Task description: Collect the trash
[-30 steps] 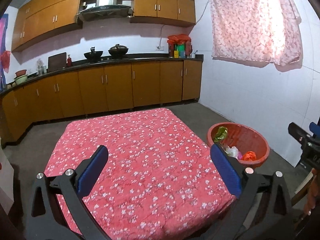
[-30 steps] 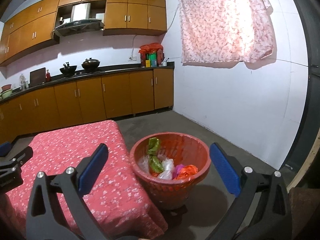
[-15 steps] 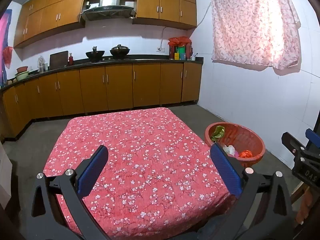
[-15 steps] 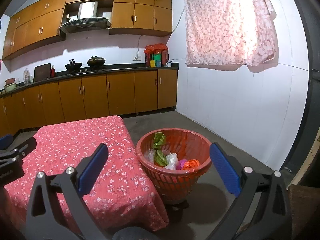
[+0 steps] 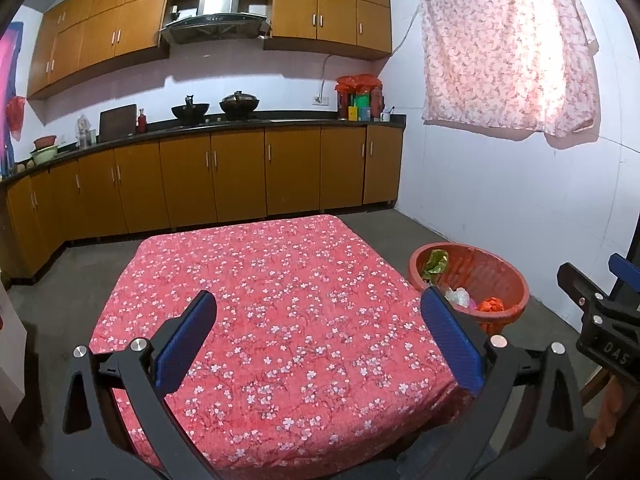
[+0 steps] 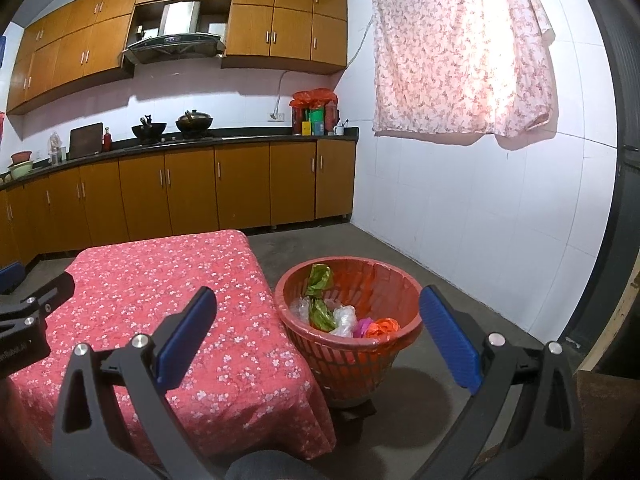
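Observation:
A red plastic basket (image 6: 384, 276) stands on the floor right of the table; it also shows in the left wrist view (image 5: 496, 268). It holds a green wrapper (image 6: 320, 276), clear plastic bags (image 6: 344, 318) and an orange bag (image 6: 384, 326). My left gripper (image 5: 320, 336) is open and empty above the near part of the table with the red flowered cloth (image 5: 280, 280). My right gripper (image 6: 316, 334) is open and empty, held back from and above the basket. No loose trash shows on the cloth.
Brown kitchen cabinets (image 5: 224, 176) run along the back wall under a dark counter with pots (image 5: 240, 102). A white wall with a pink hanging cloth (image 6: 460, 48) is on the right. Grey floor (image 6: 460, 320) surrounds the basket.
Both grippers have drawn back and risen, so the table and basket look smaller and farther. Both stay open and empty.

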`<state>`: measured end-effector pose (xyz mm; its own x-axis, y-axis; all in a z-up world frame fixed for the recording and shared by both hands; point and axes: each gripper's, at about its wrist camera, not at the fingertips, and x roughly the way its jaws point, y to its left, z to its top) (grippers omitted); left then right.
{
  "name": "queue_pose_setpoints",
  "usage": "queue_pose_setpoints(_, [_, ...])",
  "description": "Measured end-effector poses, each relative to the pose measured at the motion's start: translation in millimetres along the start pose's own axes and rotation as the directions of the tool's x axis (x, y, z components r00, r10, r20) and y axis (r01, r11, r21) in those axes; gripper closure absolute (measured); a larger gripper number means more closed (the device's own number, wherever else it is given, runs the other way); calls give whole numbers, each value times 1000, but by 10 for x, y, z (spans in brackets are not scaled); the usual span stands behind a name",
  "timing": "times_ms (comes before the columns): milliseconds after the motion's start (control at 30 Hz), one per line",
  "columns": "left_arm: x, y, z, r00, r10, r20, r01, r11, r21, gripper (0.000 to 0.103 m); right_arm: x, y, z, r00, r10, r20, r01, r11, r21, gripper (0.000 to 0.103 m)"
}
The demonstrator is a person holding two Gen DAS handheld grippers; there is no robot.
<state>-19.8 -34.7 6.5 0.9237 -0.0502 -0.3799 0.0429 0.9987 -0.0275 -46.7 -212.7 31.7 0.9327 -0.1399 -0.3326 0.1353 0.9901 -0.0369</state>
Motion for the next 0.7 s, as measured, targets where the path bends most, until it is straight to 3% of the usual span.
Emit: queue_pose_setpoints(700, [42, -39, -15, 999, -9, -32, 9, 1000, -2, 2, 81, -52, -54, 999, 3, -35, -2, 1000, 18, 4])
